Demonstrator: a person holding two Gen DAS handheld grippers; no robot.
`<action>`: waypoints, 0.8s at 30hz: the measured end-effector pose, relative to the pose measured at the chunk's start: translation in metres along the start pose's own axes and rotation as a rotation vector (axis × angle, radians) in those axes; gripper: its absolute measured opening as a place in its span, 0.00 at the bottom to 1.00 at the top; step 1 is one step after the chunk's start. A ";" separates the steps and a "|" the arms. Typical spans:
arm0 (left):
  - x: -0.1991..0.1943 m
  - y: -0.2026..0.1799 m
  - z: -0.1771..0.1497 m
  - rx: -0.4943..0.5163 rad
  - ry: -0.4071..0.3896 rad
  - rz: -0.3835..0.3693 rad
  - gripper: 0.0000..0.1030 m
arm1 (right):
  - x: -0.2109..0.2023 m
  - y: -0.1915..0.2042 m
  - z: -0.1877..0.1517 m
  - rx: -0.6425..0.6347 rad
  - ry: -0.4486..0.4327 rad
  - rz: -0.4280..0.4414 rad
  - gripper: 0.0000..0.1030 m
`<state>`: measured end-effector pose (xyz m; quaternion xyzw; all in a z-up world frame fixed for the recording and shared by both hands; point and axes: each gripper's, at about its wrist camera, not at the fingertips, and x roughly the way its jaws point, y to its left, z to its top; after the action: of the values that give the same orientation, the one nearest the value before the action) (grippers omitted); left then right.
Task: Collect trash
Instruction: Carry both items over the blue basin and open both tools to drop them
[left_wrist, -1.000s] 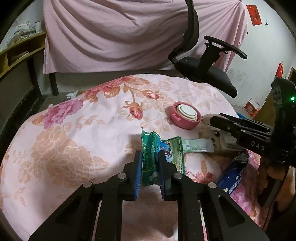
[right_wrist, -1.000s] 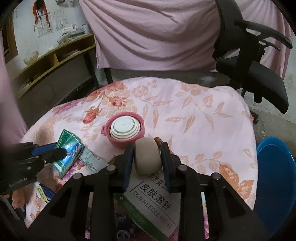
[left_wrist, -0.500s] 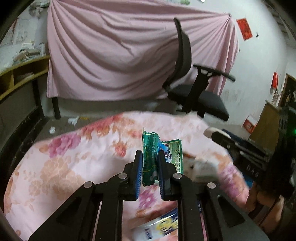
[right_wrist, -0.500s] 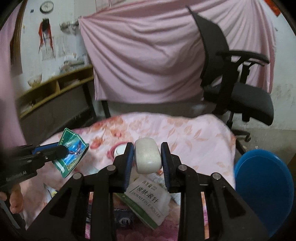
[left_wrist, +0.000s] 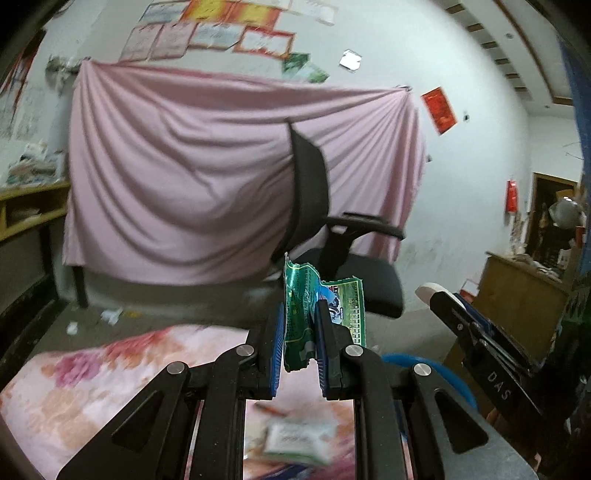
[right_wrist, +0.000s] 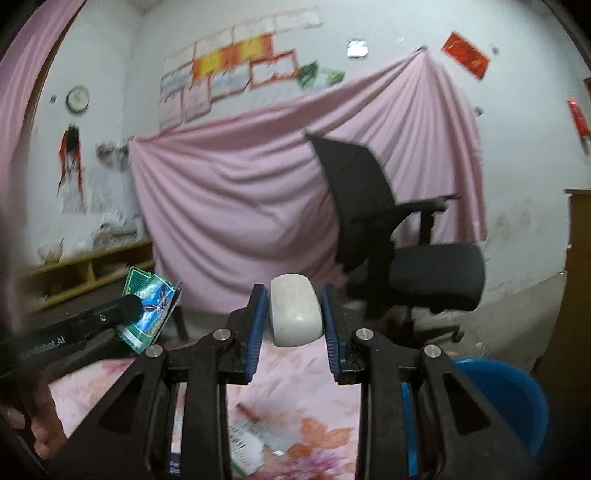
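the green wrapper (left_wrist: 321, 314) was pinched in the left claw (left_wrist: 299, 343), standing up between the two blue pads, with its torn top poking above them. it was up in the air, above the flowery pink cloth (left_wrist: 92, 376) on the worktop. in the right wrist view the same wrapper (right_wrist: 151, 310) showed at the left, held at the tip of the left claw (right_wrist: 127, 314). the right claw (right_wrist: 293, 325) was closed on a pale rounded lump (right_wrist: 293, 314), pressed from both sides and also lifted off the worktop. a white box with printing (right_wrist: 243, 446) and a thin pen-like stick (right_wrist: 255, 410) lay on the cloth under the claws, both blurry. a blue bin (right_wrist: 509, 402) stood low at the right, beside the worktop. farther back stood a black office chair (right_wrist: 406, 258), and behind it a pink sheet (right_wrist: 240, 206) hung on the wall.
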<state>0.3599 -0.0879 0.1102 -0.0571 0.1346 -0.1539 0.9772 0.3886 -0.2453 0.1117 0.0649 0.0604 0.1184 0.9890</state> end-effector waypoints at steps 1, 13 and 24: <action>0.002 -0.007 0.003 0.009 -0.009 -0.013 0.13 | -0.005 -0.005 0.003 0.009 -0.017 -0.015 0.48; 0.058 -0.088 0.020 0.084 0.005 -0.169 0.13 | -0.040 -0.083 0.017 0.141 -0.073 -0.195 0.48; 0.114 -0.125 0.009 0.040 0.152 -0.244 0.13 | -0.034 -0.127 -0.003 0.215 0.052 -0.297 0.48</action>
<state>0.4311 -0.2412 0.1102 -0.0416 0.1970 -0.2781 0.9392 0.3843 -0.3752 0.0943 0.1578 0.1070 -0.0345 0.9811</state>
